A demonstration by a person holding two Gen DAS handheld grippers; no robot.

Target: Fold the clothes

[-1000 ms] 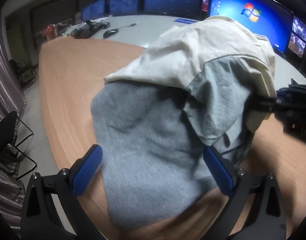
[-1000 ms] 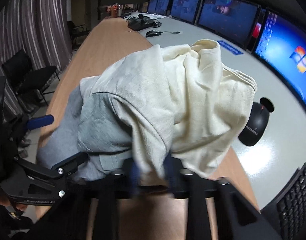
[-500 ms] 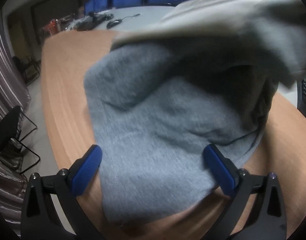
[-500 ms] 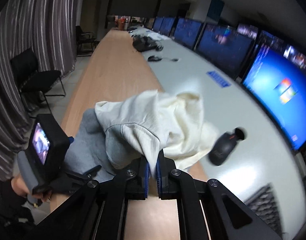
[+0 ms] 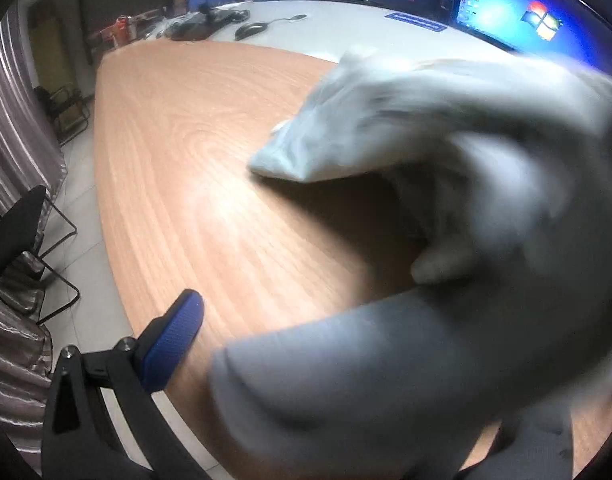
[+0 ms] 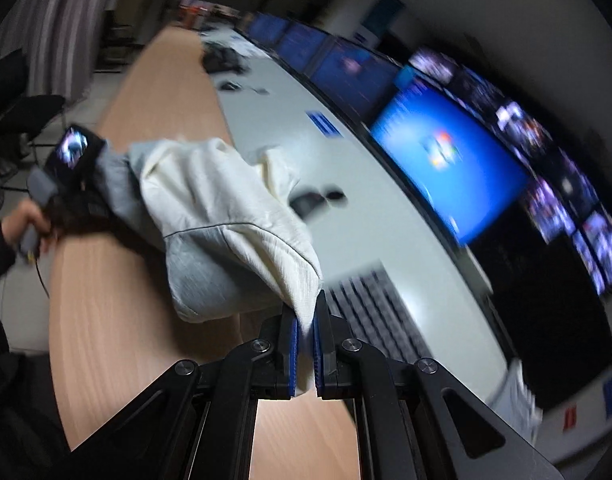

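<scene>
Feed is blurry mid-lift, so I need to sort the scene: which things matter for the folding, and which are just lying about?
Job:
- cream and grey garment, lifted off the wooden table
- right gripper, shut on its hem
- left gripper, grip hidden

Lying about:
- keyboard
- mouse
- monitors
- chair

A cream and grey garment (image 6: pixel 225 216) hangs in the air above my wooden surface (image 6: pixel 117 320), stretched between my two tongs. My right tongs (image 6: pixel 304 356) pinch its cream ribbed edge, and the cloth sags away in loose folds, a grey panel on its underside. From my left tongs (image 5: pixel 173 344) the garment (image 5: pixel 446 280) is a blurred mass, grey cloth nearest.
</scene>
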